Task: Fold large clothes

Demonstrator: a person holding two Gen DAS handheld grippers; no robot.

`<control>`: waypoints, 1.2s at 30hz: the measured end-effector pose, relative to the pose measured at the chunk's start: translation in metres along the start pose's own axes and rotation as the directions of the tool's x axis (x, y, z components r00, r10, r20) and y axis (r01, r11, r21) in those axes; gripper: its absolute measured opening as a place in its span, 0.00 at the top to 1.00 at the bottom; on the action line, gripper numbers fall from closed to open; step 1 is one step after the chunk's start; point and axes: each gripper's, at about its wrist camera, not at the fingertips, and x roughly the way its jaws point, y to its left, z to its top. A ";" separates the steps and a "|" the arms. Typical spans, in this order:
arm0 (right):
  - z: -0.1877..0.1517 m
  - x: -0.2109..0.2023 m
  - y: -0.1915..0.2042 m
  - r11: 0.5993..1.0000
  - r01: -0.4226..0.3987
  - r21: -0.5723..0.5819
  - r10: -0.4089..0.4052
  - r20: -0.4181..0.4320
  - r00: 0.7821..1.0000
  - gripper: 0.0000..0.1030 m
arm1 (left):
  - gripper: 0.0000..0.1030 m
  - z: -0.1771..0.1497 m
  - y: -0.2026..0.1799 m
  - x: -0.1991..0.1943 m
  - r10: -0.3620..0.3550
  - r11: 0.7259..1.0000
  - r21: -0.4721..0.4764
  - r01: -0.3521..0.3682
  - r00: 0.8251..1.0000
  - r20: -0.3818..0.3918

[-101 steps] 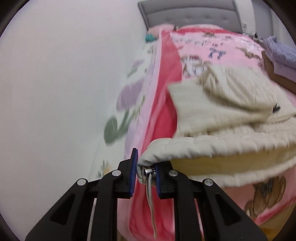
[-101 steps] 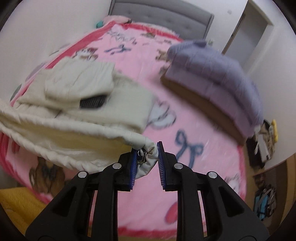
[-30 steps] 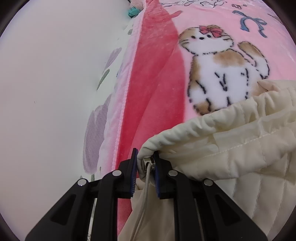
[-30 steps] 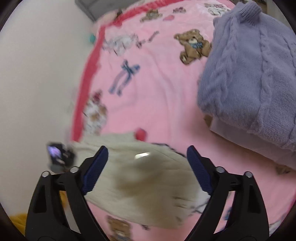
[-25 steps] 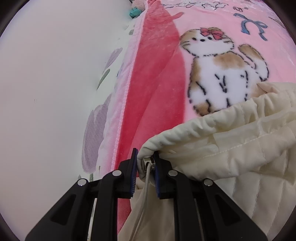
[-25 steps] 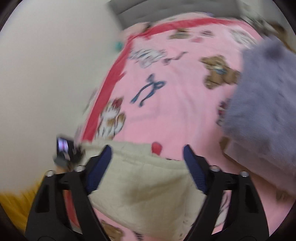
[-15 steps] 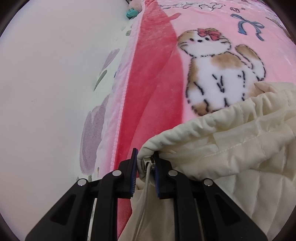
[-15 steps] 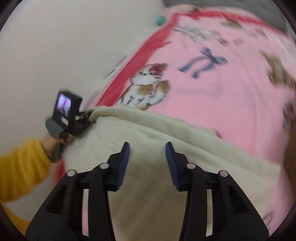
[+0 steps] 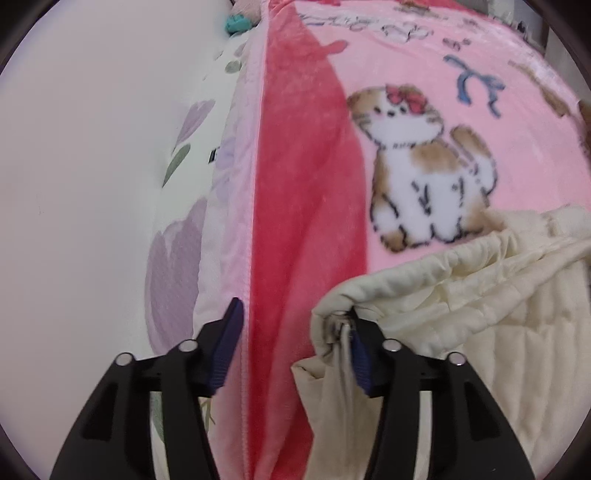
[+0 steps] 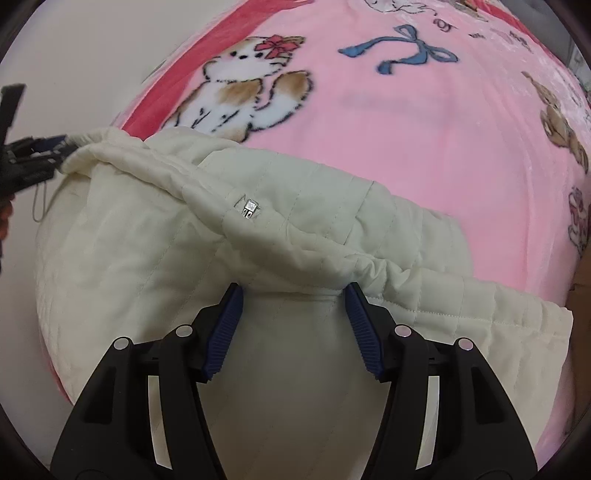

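Left gripper [image 9: 295, 350] jaws apart and opening, cream quilted jacket [image 10: 258, 236] corner resting against the right-side pad only, left-side pad clear of it, nothing clamped. Right gripper [image 10: 293, 328] jaws apart and opening too, hovering over the jacket's smooth inner lining, tips just at a gathered hem fold, no pinch visible. Jacket lying folded on the pink blanket [image 10: 424, 140], bunched, spread from the bed's red border edge toward the middle, one corner overhanging at the side near the wall. Small silver snap [image 10: 249, 209] showing on the upper fold. Thin cord [image 9: 345, 354] hanging from the corner by the left gripper. Cat print with red bow [image 9: 417, 162] just beyond the jacket's far edge, blue ribbon print [image 10: 402, 50] farther up. Red blanket border [image 9: 306, 184] running along the bedside, floral sheet [image 9: 192, 229] below it, white wall [image 9: 92, 147] alongside. Teal item [image 9: 236, 24] at the far end, unclear what.
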 end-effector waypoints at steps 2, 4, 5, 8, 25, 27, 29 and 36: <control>-0.002 0.000 0.001 1.000 -0.006 0.003 0.006 0.002 1.000 0.47 | 0.32 0.006 0.017 -0.005 -0.084 0.996 -0.021 0.084 0.996 -0.013; -0.003 -0.002 0.001 1.000 -0.004 -0.003 0.004 -0.001 1.000 0.47 | 0.28 0.013 0.035 -0.003 -0.201 0.979 -0.051 0.199 0.978 -0.058; -0.002 -0.002 0.001 1.000 -0.003 -0.003 0.003 -0.004 1.000 0.47 | 0.28 0.017 0.044 0.000 -0.271 0.961 -0.074 0.265 0.959 -0.088; -0.001 -0.001 0.001 1.000 -0.005 0.001 0.005 0.001 1.000 0.46 | 0.28 0.022 0.055 0.002 -0.391 0.919 -0.116 0.377 0.910 -0.139; 0.019 -0.057 0.196 0.737 0.064 -0.673 0.279 0.389 0.878 0.39 | 0.45 0.009 0.042 -0.008 -0.365 0.931 -0.041 0.362 0.925 -0.109; 0.029 -0.036 0.210 0.715 0.076 -0.695 0.244 0.349 0.905 0.50 | 0.45 0.009 0.045 -0.009 -0.380 0.925 -0.043 0.378 0.918 -0.112; 0.037 -0.018 0.213 0.725 0.080 -0.684 0.210 0.330 0.920 0.59 | 0.45 0.008 0.044 -0.008 -0.388 0.921 -0.035 0.387 0.913 -0.122; 0.048 0.008 0.191 0.789 -0.060 -0.611 0.242 0.220 0.945 0.90 | 0.56 -0.001 0.047 0.000 -0.510 0.860 -0.107 0.499 0.853 -0.116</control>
